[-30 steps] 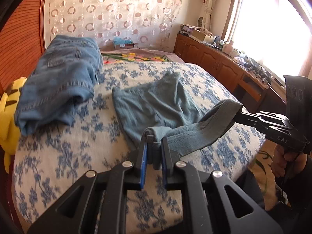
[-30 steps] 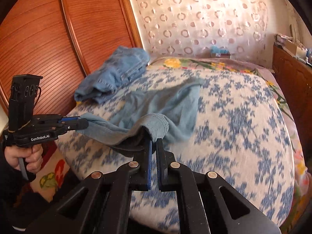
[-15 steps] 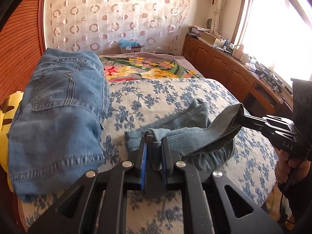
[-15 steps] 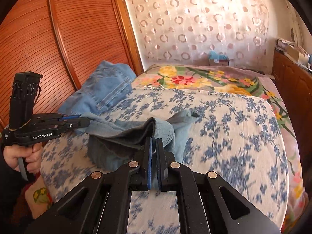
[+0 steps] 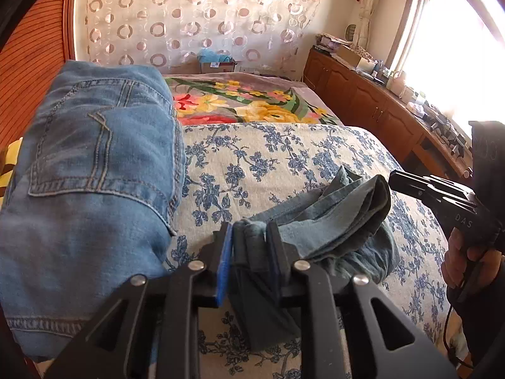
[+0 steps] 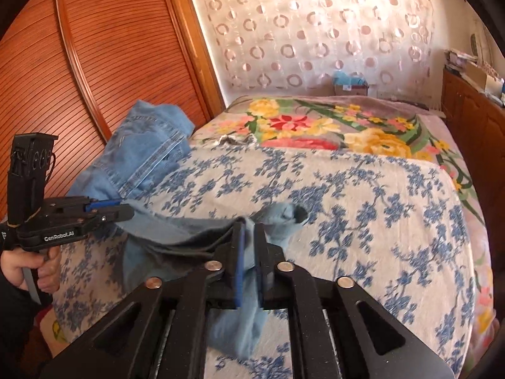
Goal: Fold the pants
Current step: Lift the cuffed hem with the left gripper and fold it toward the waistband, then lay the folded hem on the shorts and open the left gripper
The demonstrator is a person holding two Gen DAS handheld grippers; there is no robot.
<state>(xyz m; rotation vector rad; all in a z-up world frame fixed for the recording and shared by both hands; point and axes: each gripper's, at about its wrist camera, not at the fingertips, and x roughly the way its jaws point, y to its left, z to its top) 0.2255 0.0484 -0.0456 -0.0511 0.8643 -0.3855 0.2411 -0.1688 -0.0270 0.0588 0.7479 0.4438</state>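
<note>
The grey-blue pants [image 5: 331,224] lie bunched and folded over on the flowered bedspread [image 5: 284,158], with one edge still lifted between my two grippers. My left gripper [image 5: 249,227] has that edge between its pads, and its jaws are opening. In the right wrist view the cloth [image 6: 176,237] sags from the left gripper [image 6: 126,211] across to my right gripper [image 6: 249,227]. The right jaws are opening too, with fabric still between them and hanging below. The right gripper [image 5: 391,180] meets the raised fold from the right.
A folded pair of blue jeans [image 5: 94,173] lies on the bed's left side, close to the left gripper. Beyond lies a bright floral blanket [image 5: 240,101]. A wooden cabinet [image 5: 363,94] runs along the right wall and a slatted wooden door [image 6: 94,63] stands left.
Both grippers carried the pants' edge forward over the rest of the garment, which now lies bunched beneath. Both pairs of jaws stand slightly wider.
</note>
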